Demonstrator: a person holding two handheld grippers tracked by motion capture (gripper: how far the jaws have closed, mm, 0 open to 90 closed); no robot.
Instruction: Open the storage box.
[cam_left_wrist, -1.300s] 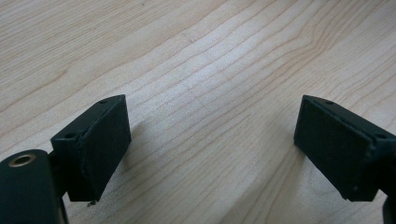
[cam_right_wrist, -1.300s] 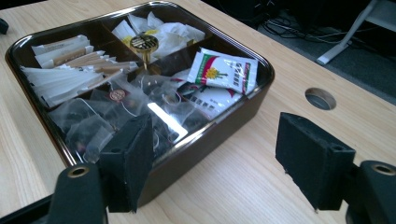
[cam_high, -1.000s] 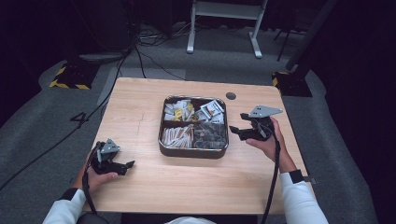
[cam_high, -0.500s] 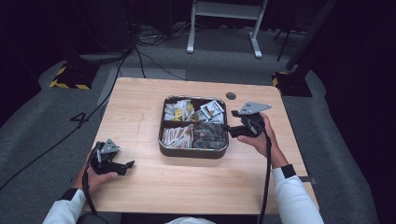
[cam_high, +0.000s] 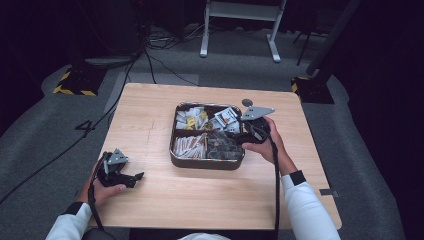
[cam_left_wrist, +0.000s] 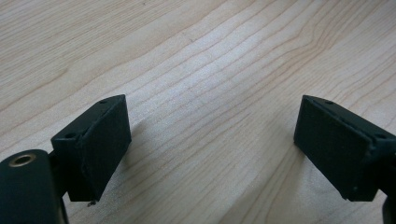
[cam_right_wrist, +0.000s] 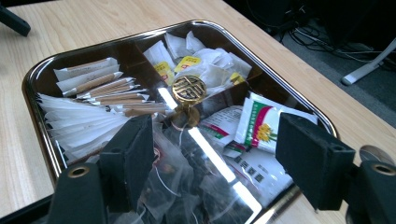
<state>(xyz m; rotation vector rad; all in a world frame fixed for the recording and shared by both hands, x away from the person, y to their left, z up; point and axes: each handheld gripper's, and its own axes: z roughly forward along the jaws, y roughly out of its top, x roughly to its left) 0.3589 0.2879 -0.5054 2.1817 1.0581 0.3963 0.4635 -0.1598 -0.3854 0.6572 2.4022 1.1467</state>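
The right gripper (cam_right_wrist: 215, 154) hung spread over the tray (cam_right_wrist: 42, 70); sachet (cam_right_wrist: 259, 126) print was too small to read, while the left gripper (cam_left_wrist: 210, 144) stood spread above bare table (cam_left_wrist: 196, 56)

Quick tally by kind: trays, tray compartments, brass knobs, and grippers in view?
Trays: 1
Tray compartments: 4
Brass knobs: 1
Grippers: 2, left gripper and right gripper, both with jaws open
Total: 8
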